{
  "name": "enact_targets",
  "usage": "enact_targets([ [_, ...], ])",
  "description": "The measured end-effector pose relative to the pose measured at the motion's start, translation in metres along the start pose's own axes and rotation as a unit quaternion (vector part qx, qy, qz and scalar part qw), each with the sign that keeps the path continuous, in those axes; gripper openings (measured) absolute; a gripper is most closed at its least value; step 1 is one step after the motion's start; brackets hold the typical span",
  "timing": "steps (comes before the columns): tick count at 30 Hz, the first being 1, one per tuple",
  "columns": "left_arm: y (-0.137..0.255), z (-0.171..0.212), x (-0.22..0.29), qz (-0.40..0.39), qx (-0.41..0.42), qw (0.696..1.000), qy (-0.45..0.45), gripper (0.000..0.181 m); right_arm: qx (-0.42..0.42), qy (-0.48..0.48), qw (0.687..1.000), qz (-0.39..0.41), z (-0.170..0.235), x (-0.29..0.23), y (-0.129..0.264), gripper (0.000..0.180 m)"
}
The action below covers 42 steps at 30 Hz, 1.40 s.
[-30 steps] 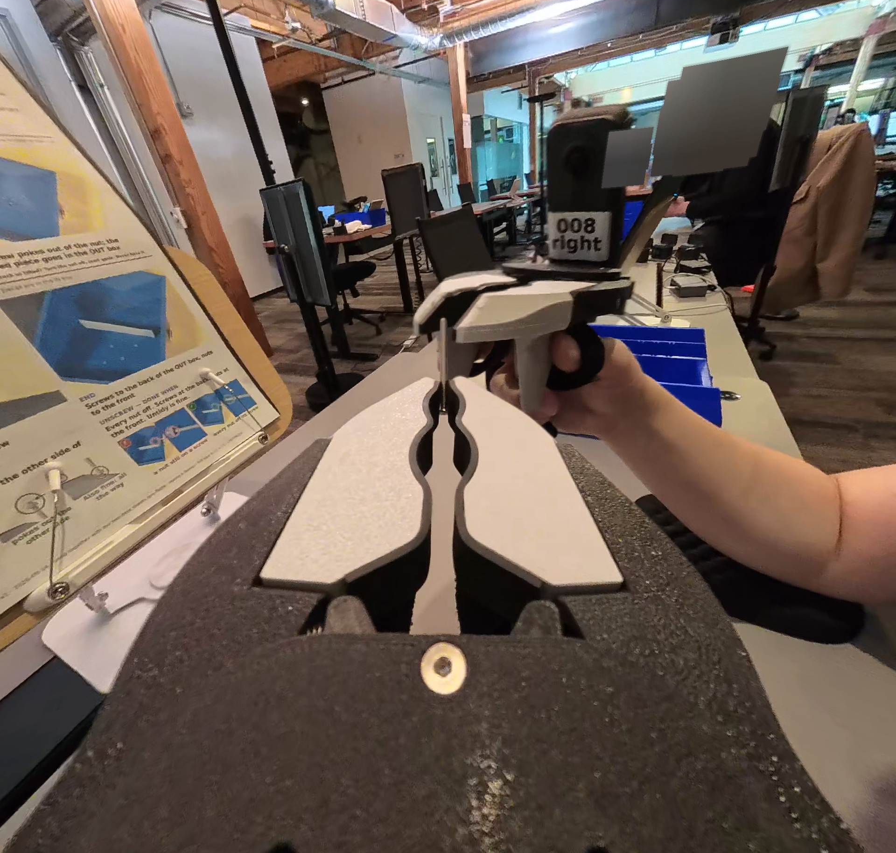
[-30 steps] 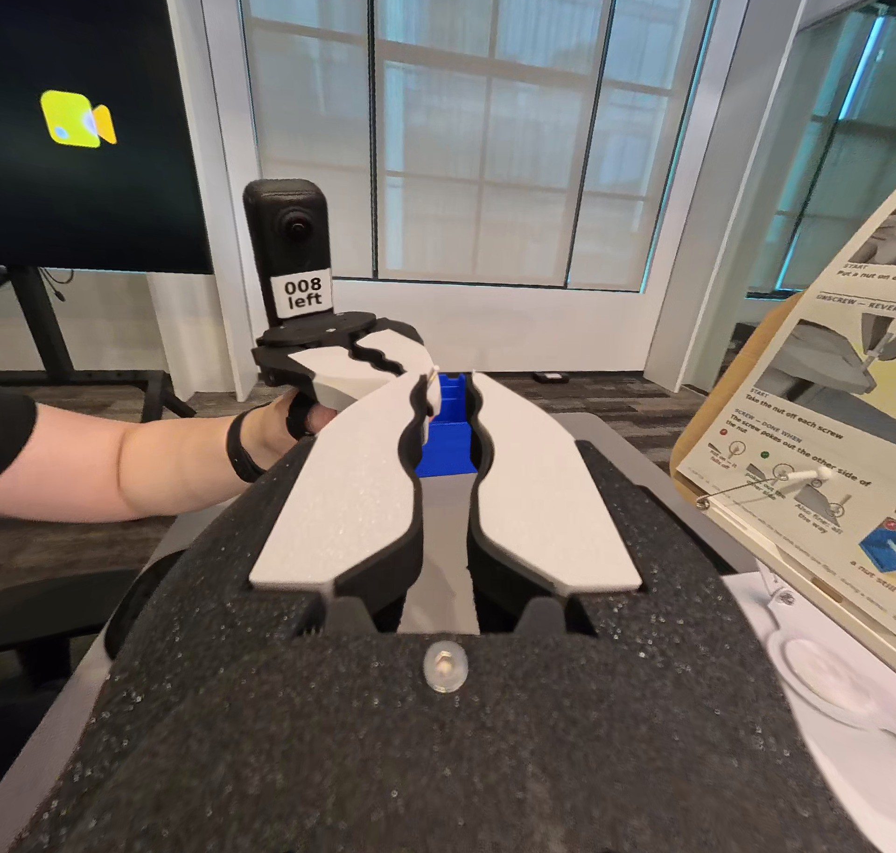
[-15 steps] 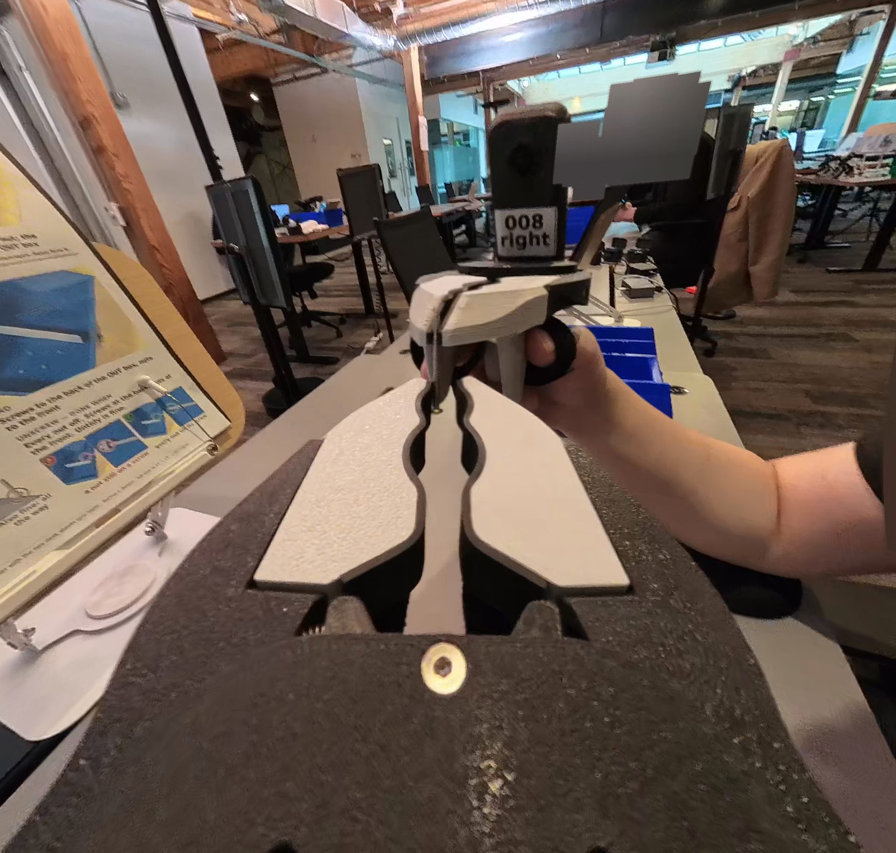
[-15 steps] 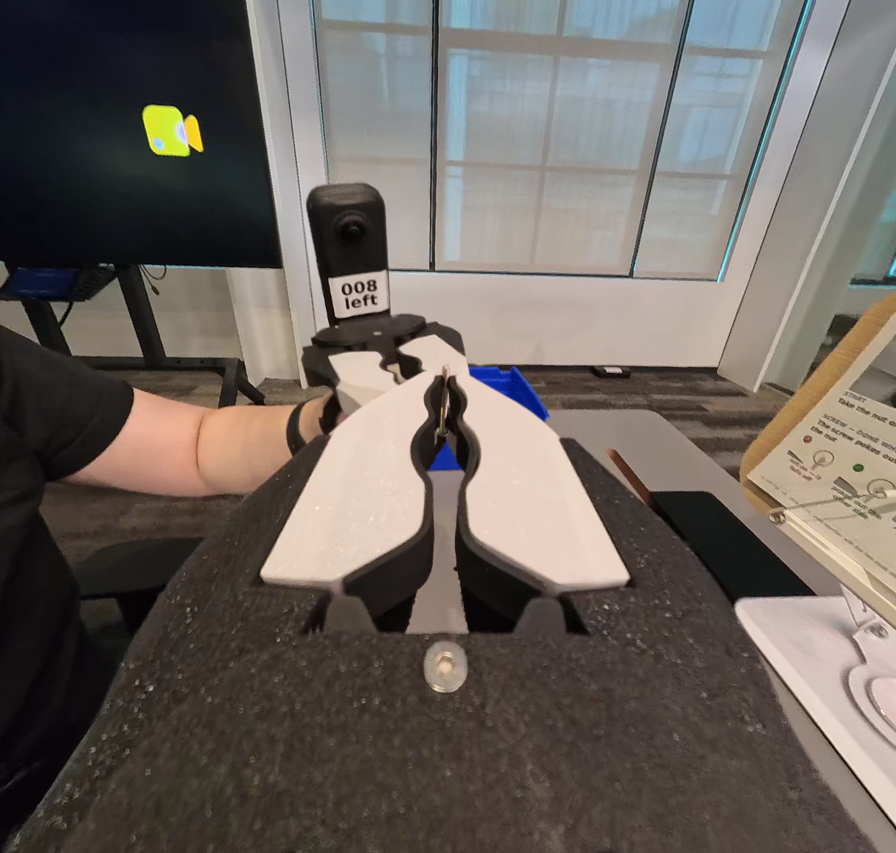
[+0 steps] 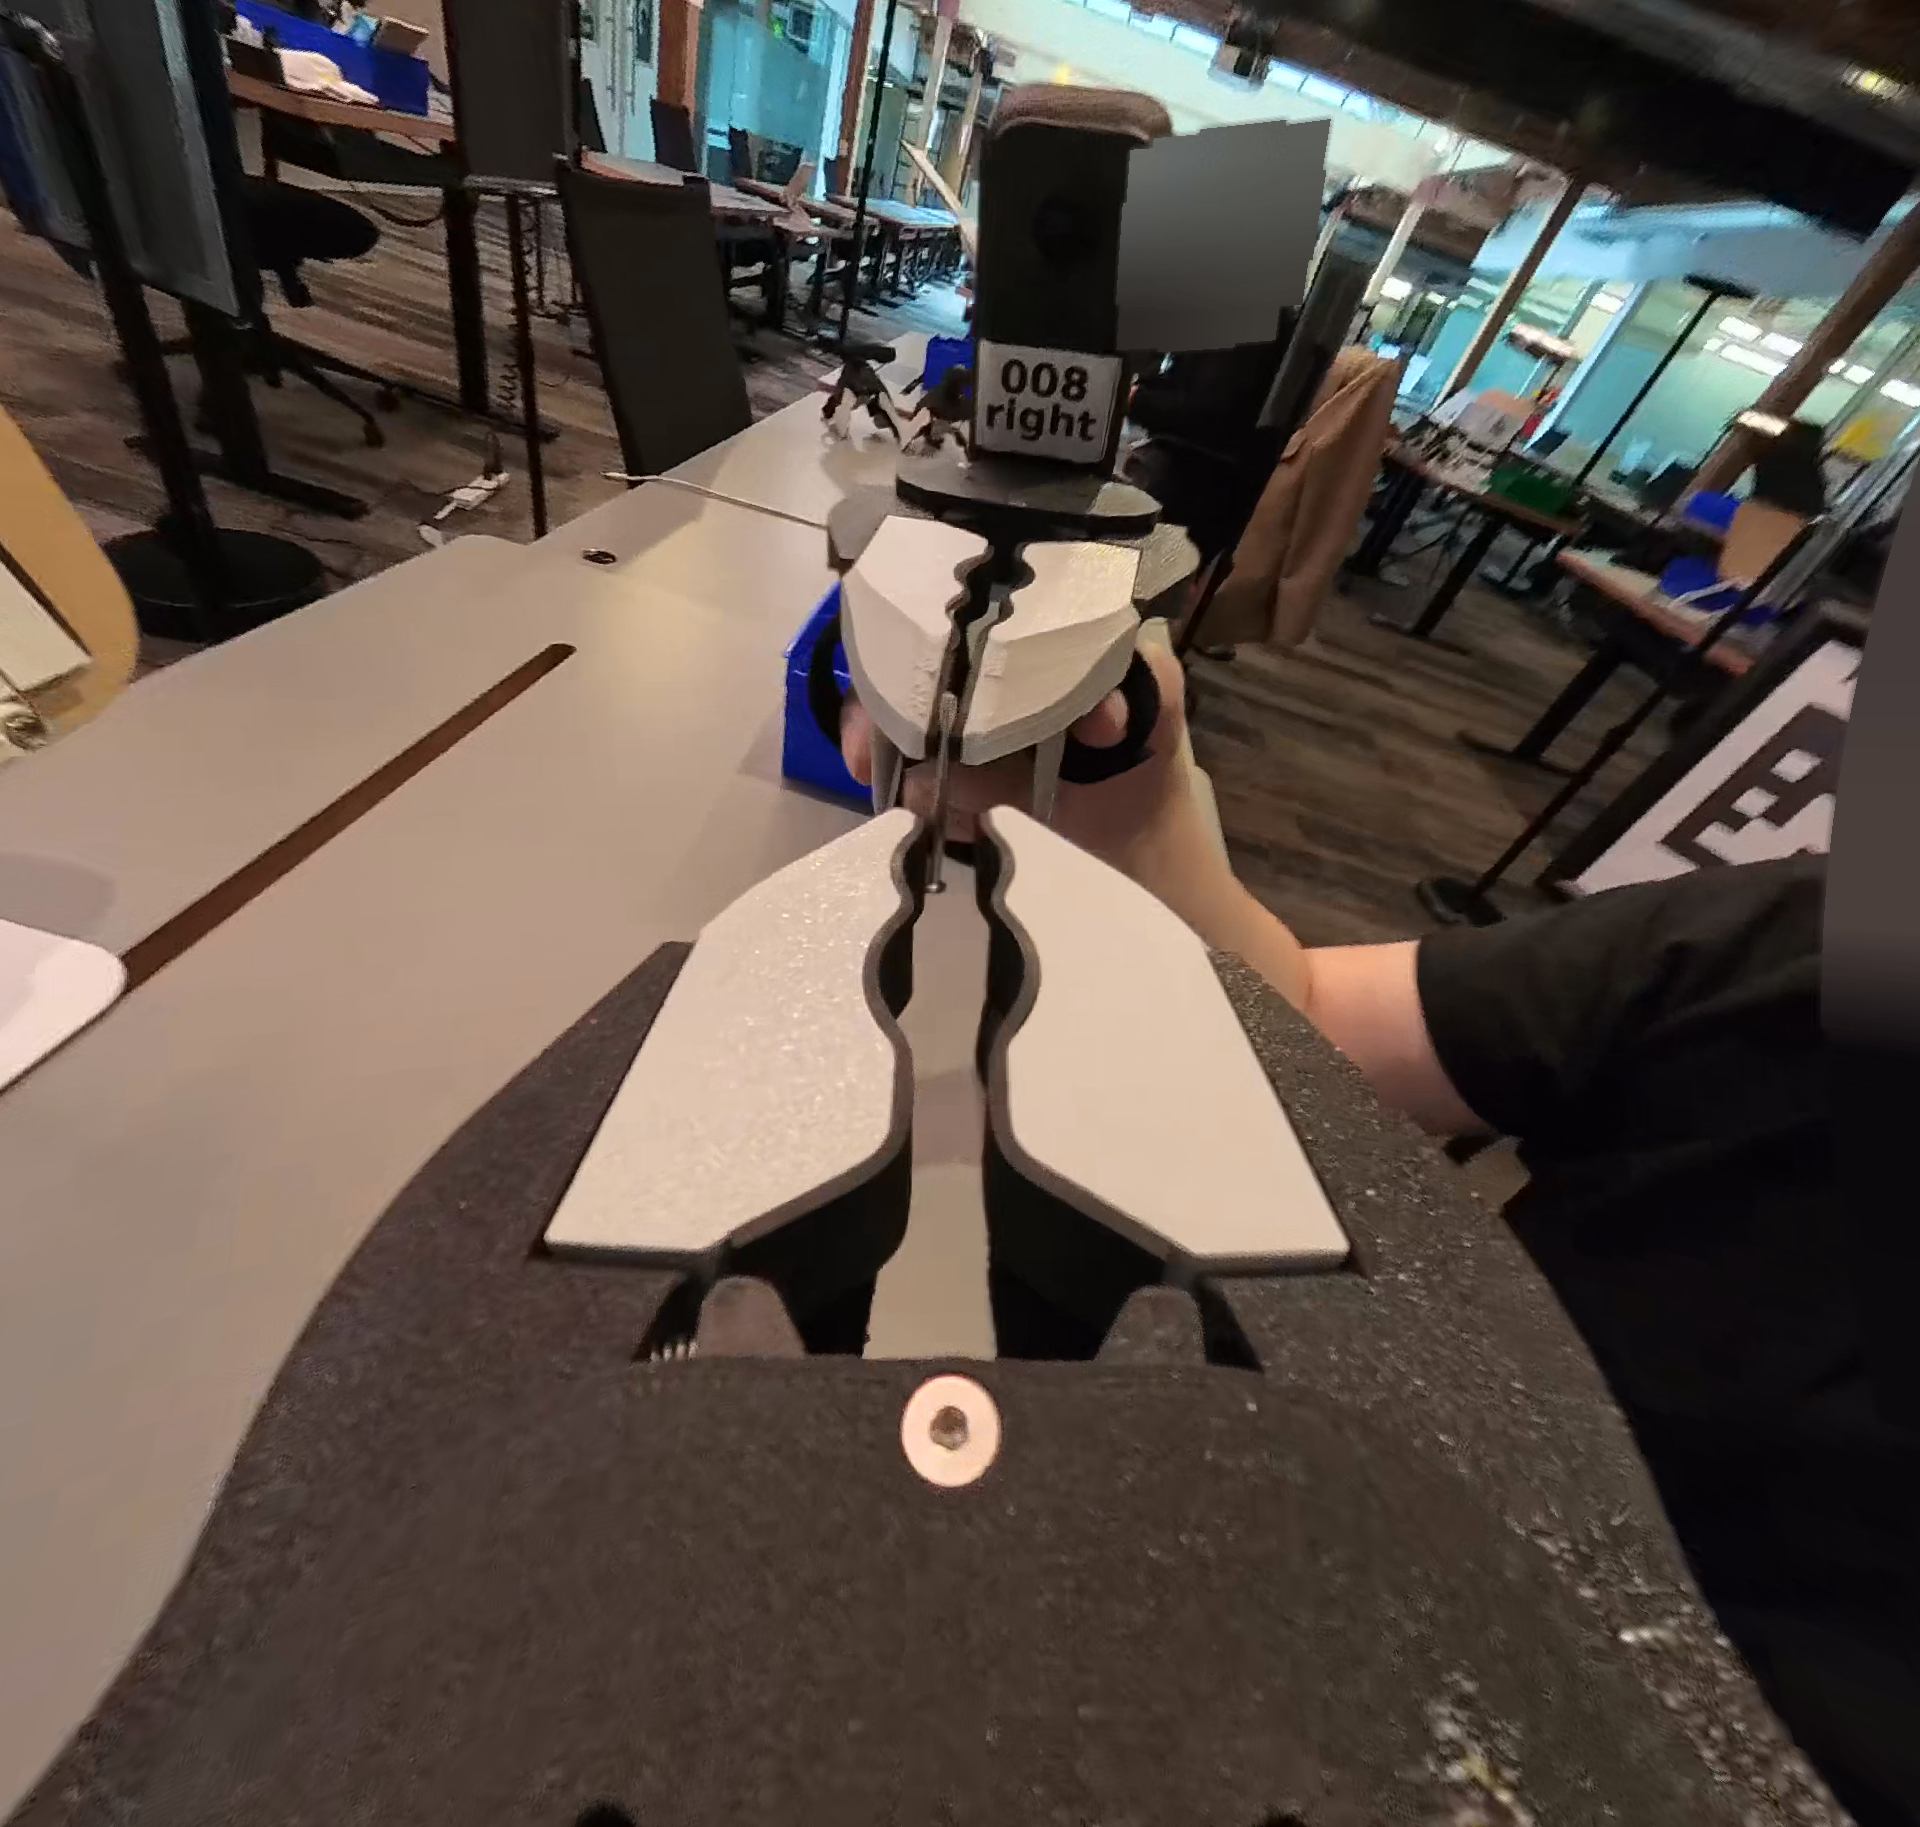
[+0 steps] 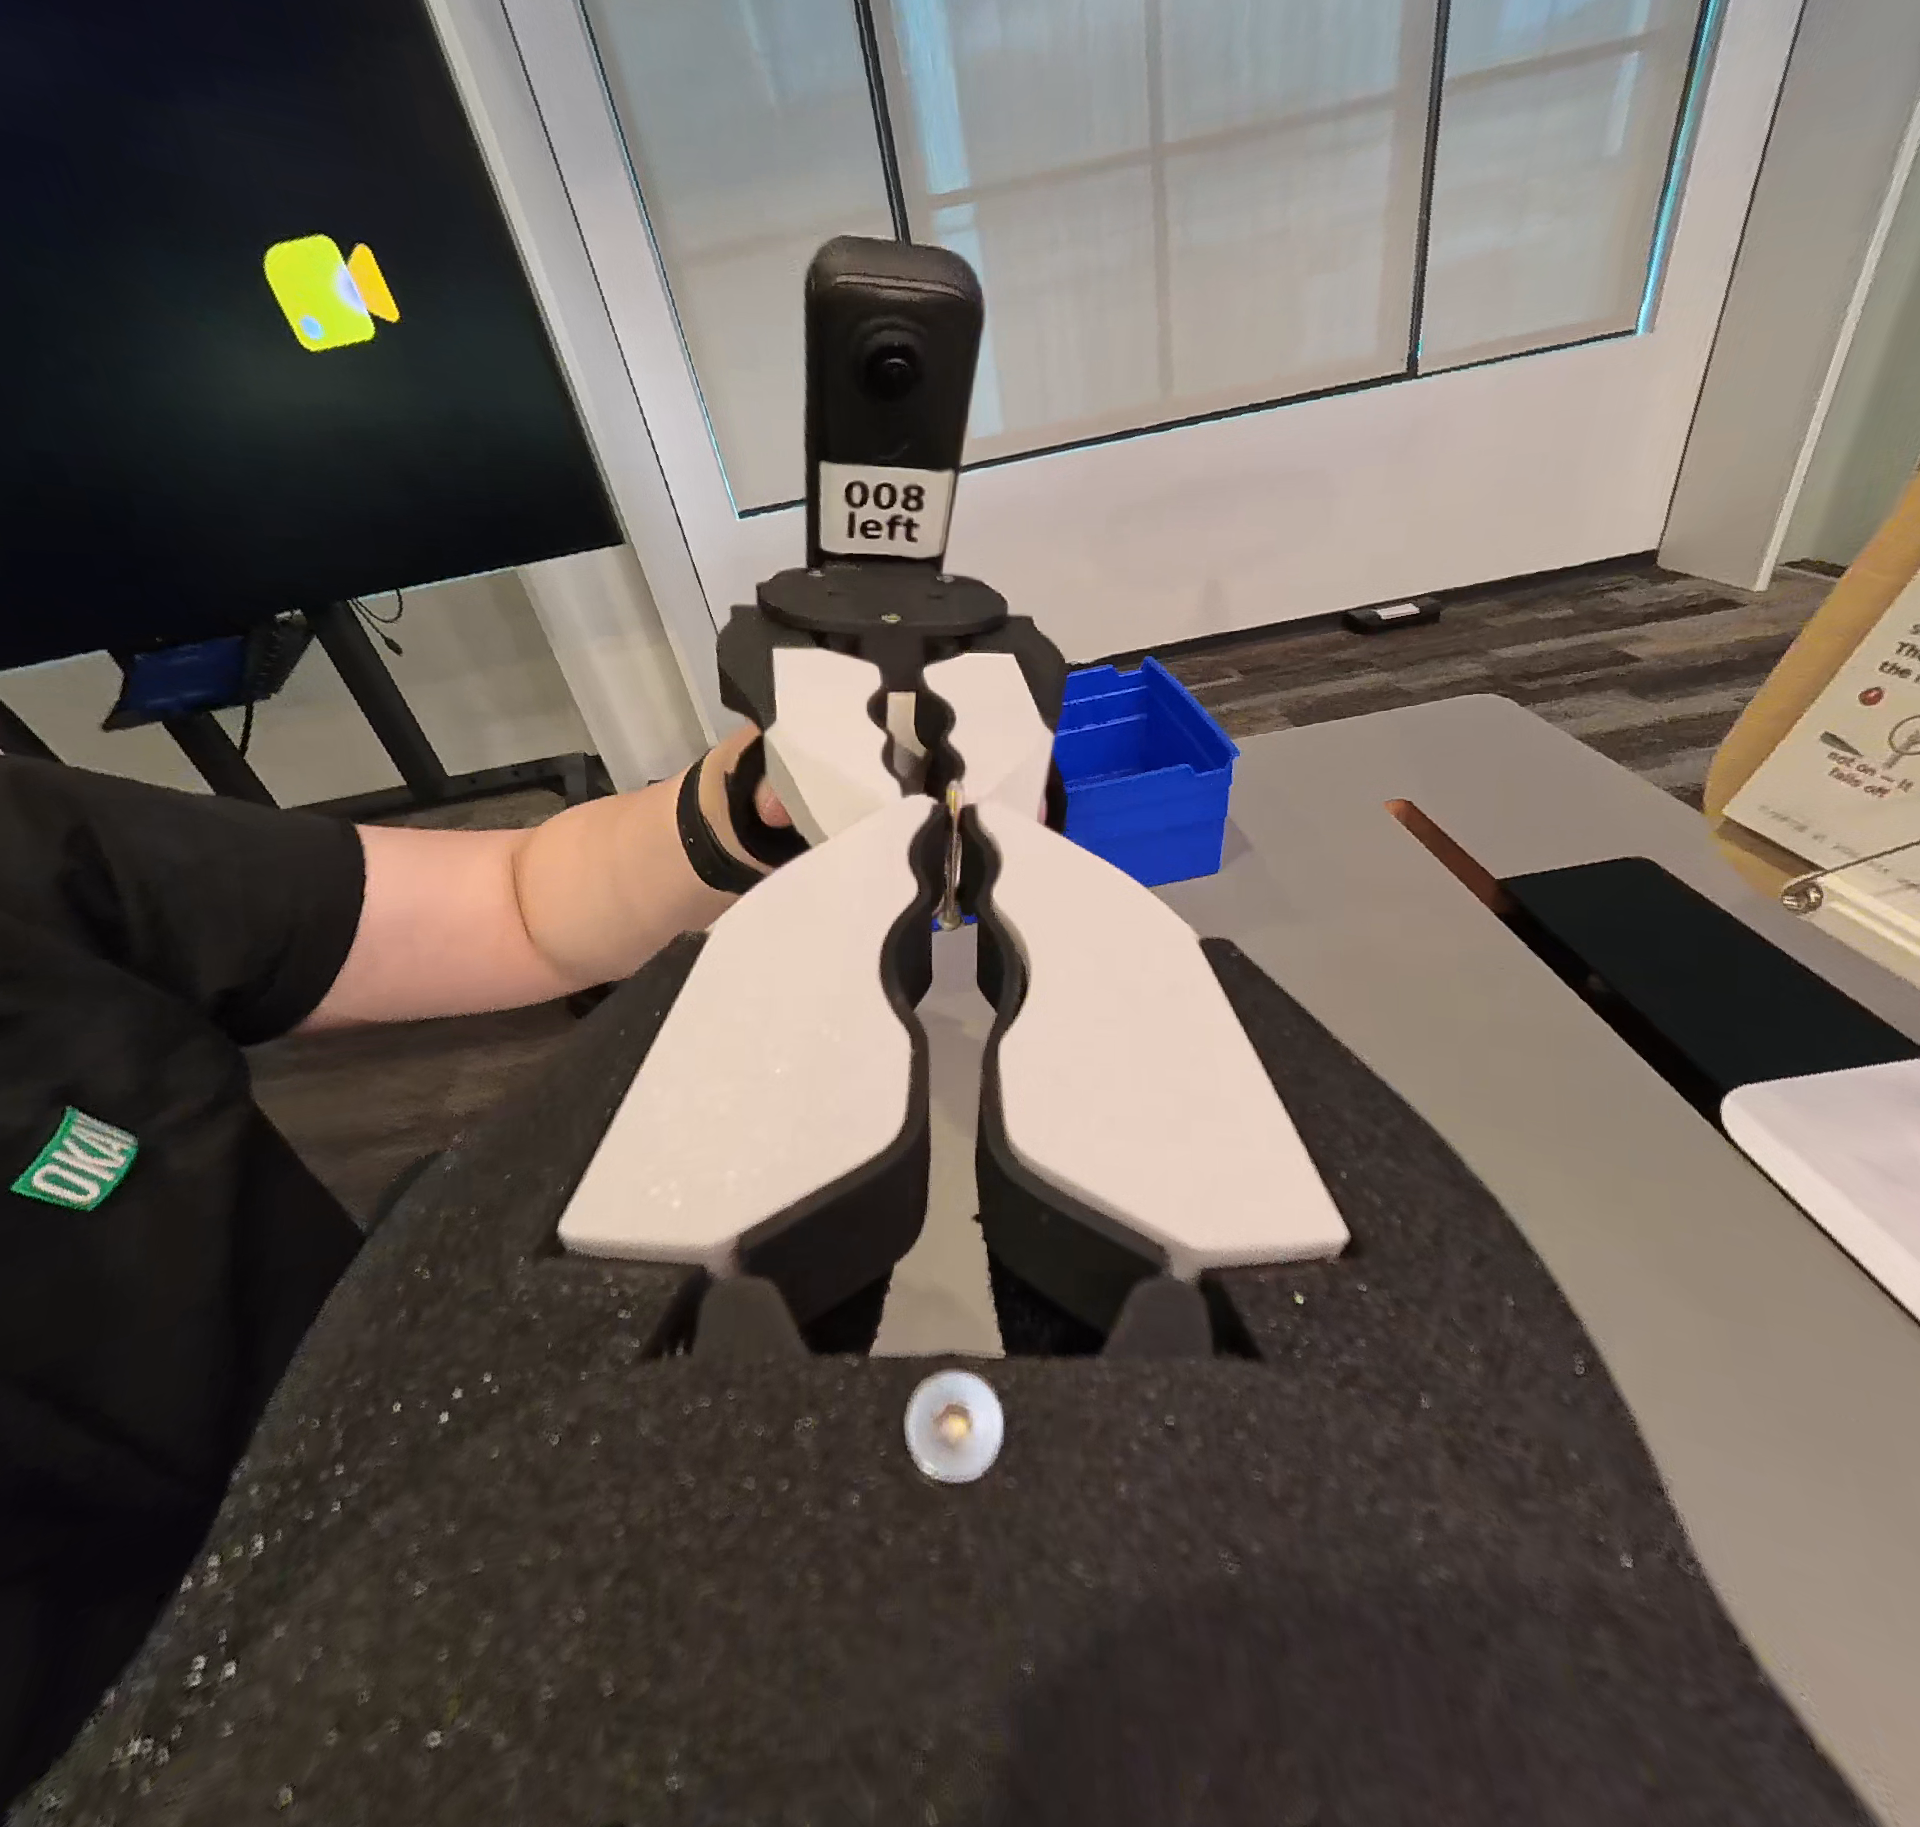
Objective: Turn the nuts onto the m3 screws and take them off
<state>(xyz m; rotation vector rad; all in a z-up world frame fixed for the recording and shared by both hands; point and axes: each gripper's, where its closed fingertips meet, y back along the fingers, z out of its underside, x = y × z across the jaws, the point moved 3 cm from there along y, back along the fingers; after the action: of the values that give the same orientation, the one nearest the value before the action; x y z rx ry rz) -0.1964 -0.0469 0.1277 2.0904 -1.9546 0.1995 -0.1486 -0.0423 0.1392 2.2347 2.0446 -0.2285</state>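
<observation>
In the left wrist view, the left gripper [image 5: 943, 816] is reaching out over a grey table [image 5: 312, 821], its two white fingers [image 5: 769, 1060] parted by a narrow gap. Facing it, the right gripper [image 5: 961, 728] is clamping a thin metal screw [image 5: 940, 790] between its pressed-together tips; the screw is hanging downward, with its lower end sitting in the gap at the left gripper's tips. Whether the left fingers are actually touching the screw cannot be told here, and no nut can be made out. A person's hand [image 5: 1132, 790] is gripping the right tool from behind, a black sleeve showing at the right edge. A blue bin [image 5: 816, 728] is standing on the table just behind and to the left of the right gripper, and office desks and chairs are filling the far background.

In the right wrist view, the right gripper [image 6: 951, 832] is pinching the screw [image 6: 951, 868] at its fingertips, the shaft running lengthwise between them. The left gripper [image 6: 940, 775] is meeting it tip to tip from the far side, fingers slightly apart. The blue bin [image 6: 1143, 780] is sitting on the table [image 6: 1455, 1050] to the right of the left gripper. A dark screen [image 6: 260, 250] is standing far left, and an instruction board [image 6: 1849, 738] is leaning at the right edge.
</observation>
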Motion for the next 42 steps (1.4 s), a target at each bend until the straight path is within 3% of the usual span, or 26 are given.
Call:
enact_targets([
  [24,-0.006,0.017,-0.015,-0.009,-0.077,0.996,0.033,0.003,-0.037,-0.051,0.998,-0.004,0.015,0.012,0.0,0.002],
  [42,-0.004,0.019,-0.019,-0.015,-0.084,0.996,0.03,0.003,-0.045,-0.058,0.997,-0.003,0.02,0.016,-0.001,0.002],
])
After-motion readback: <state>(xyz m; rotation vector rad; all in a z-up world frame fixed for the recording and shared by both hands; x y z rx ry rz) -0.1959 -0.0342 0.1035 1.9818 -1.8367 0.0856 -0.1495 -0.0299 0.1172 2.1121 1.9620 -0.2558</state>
